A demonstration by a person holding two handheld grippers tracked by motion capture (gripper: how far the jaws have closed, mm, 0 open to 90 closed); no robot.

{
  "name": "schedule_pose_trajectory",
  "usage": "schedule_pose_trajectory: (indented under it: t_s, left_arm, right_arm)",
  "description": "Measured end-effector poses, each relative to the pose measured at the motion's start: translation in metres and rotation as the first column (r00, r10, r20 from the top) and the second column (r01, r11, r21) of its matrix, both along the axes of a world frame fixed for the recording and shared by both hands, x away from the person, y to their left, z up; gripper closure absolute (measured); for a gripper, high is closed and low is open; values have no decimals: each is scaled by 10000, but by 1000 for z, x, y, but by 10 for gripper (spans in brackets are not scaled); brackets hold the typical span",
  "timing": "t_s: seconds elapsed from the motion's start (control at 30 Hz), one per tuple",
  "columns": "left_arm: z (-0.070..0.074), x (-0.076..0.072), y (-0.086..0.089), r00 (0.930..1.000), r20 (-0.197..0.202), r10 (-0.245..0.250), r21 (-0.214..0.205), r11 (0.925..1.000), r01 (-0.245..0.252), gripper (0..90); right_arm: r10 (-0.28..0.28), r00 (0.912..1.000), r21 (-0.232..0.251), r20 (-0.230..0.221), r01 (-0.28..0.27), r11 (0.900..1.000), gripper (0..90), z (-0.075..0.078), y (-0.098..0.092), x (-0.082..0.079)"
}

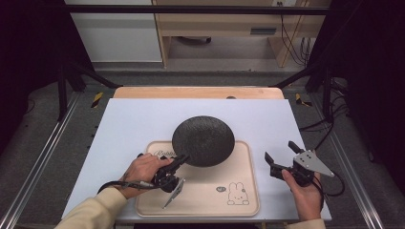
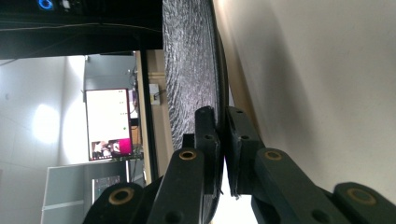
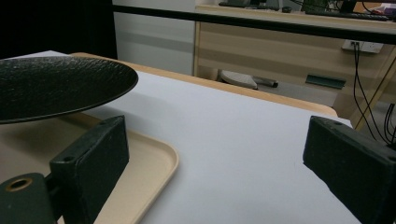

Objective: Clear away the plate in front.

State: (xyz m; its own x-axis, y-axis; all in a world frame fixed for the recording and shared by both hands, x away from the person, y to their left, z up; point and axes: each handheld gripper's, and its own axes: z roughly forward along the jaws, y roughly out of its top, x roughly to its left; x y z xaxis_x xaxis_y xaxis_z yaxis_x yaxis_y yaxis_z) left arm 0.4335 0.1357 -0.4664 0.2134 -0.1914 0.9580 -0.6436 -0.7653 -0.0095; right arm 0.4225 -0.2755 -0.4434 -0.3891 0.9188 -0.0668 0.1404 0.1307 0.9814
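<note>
A round black textured plate (image 1: 203,140) hangs a little above a beige tray (image 1: 241,200) that carries a rabbit drawing. My left gripper (image 1: 183,159) is shut on the plate's near-left rim and holds it off the tray. In the left gripper view the plate (image 2: 191,65) stands edge-on between my two black jaws, which clamp its rim (image 2: 222,140). My right gripper (image 1: 281,153) stands open to the right of the tray, over the white mat, with nothing between its fingers. The right gripper view shows the plate (image 3: 51,86) raised over the tray (image 3: 154,163) at left.
The tray lies on a white mat (image 1: 143,119) that covers a wooden table (image 1: 198,92). Black frame bars and cables run along both sides. A wooden desk (image 1: 229,24) stands beyond the table's far edge.
</note>
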Motion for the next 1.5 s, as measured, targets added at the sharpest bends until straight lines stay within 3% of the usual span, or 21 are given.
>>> schedule_pose_trajectory:
  t_s: [0.57,0.93,1.23,1.5]
  left_arm:
    - [-4,-21,6,9995,-313,-50,-12,10000,50,833]
    - [-6,-32,13,9990,-27,-436,64,9990,436,831]
    - [-7,-29,17,9963,-158,-844,9,9964,844,831]
    - [-16,-25,22,9939,-252,-1070,283,9938,1077,830]
  right_arm:
    - [94,9999,3,127,-94,10000,73,2,1,0]
    - [80,9999,-128,125,-78,9999,73,1,3,1]
    - [-135,9999,-295,75,137,9995,73,0,2,0]
    - [-324,9995,-428,20,324,9986,73,-1,2,2]
